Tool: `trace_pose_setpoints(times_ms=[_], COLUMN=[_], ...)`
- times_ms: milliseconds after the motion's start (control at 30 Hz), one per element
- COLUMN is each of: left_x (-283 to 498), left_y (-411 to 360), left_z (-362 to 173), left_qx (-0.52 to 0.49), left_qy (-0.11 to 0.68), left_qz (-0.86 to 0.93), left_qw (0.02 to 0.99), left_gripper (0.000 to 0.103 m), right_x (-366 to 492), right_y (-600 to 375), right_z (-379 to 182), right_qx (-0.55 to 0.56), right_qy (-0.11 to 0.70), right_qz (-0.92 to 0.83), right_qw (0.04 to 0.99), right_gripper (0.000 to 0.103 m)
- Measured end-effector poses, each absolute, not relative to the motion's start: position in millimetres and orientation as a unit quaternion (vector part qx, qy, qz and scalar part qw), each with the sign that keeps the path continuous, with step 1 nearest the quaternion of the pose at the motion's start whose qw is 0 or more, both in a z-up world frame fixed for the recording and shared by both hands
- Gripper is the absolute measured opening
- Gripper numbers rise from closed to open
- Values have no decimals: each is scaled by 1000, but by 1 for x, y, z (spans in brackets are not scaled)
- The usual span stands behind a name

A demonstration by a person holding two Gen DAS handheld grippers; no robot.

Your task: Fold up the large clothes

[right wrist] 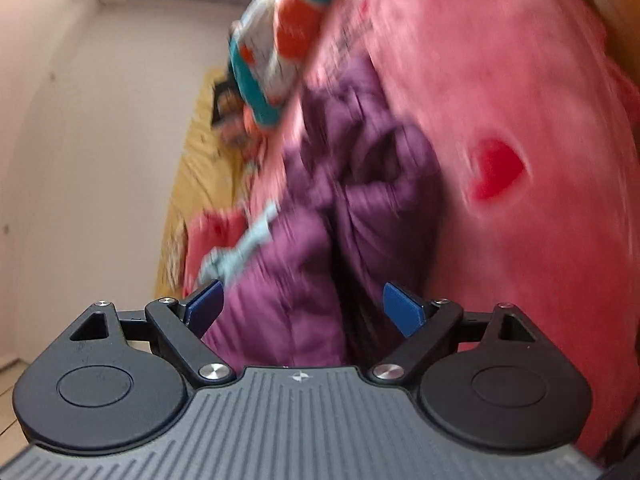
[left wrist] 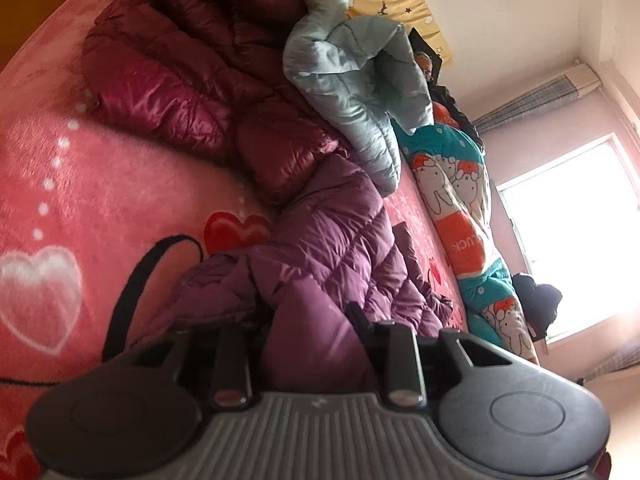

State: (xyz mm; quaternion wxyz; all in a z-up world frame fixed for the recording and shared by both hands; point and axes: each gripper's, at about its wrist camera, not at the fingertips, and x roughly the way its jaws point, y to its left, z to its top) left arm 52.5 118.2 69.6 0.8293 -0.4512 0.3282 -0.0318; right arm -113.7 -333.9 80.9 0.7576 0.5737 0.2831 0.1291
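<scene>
A purple quilted puffer jacket (left wrist: 340,248) lies crumpled on the pink bed cover (left wrist: 100,184). My left gripper (left wrist: 308,320) is shut on a fold of the purple jacket, with the fabric bunched between its fingers. In the right wrist view the same purple jacket (right wrist: 360,208) lies just ahead, blurred by motion. My right gripper (right wrist: 304,304) is open, its blue fingertips (right wrist: 402,312) spread wide above the jacket's near edge and holding nothing.
A dark red puffer jacket (left wrist: 168,64) and a pale blue one (left wrist: 360,80) lie further back on the bed. A teal and orange cartoon quilt (left wrist: 460,208) runs along the wall side. A bright window (left wrist: 580,232) is at the right.
</scene>
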Motion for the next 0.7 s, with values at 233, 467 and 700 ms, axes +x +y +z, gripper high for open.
trace_pose_setpoints(times_ms=[233, 467, 700], left_x=[54, 70, 75], left_y=[112, 106, 109], left_z=[78, 94, 94], left_qx=[-447, -452, -462], left_qy=[328, 319, 317], left_qz=[-36, -39, -18], left_qw=[832, 832, 828], left_gripper=[34, 47, 73], right_x=[-108, -63, -51], right_y=[-317, -328, -338], right_z=[77, 121, 108], right_qx=[673, 678, 608], right_qy=[199, 41, 72], right_qz=[264, 273, 163], right_qw=[662, 681, 774], right_gripper=[103, 103, 103])
